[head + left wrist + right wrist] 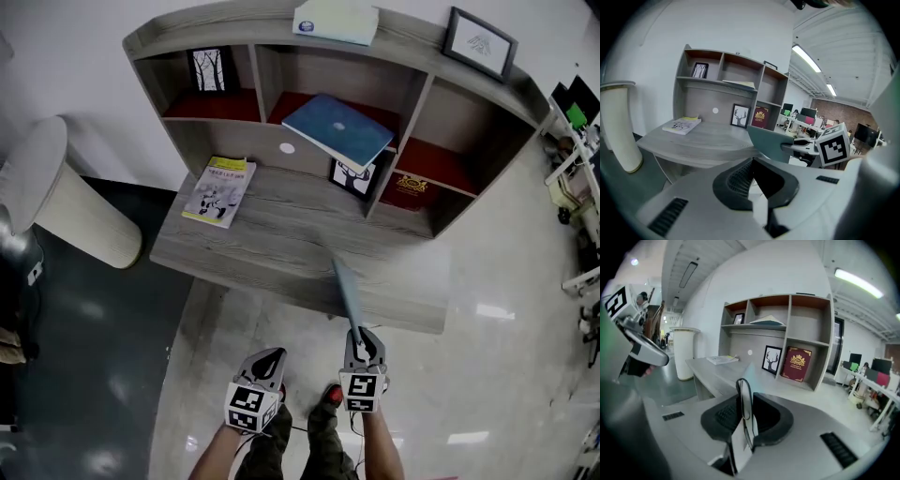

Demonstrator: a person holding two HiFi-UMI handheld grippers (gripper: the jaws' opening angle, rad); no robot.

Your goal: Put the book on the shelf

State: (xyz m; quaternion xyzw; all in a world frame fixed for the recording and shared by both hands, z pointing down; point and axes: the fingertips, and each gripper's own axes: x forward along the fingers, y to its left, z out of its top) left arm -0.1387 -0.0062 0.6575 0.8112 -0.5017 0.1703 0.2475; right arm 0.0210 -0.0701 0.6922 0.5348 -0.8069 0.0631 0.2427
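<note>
A thin grey-blue book (348, 292) stands edge-on over the desk's front edge, and my right gripper (360, 349) is shut on its near end. In the right gripper view the book (749, 377) runs upright between the jaws of the right gripper (744, 401). The left gripper view shows its flat teal cover (768, 142) to the right. My left gripper (265, 366) hangs beside it, lower left, shut with nothing in it. The shelf unit (427, 101) rises at the desk's back. A larger blue book (337, 129) lies in the middle cubby and juts out.
A yellow-and-white booklet (220, 190) lies on the grey desk (272, 246) at the left. A deer picture (352, 176) and a red book (412, 187) lean under the shelf. A tissue box (335, 21) and frame (480, 42) sit on top. A white bin (66, 197) stands left.
</note>
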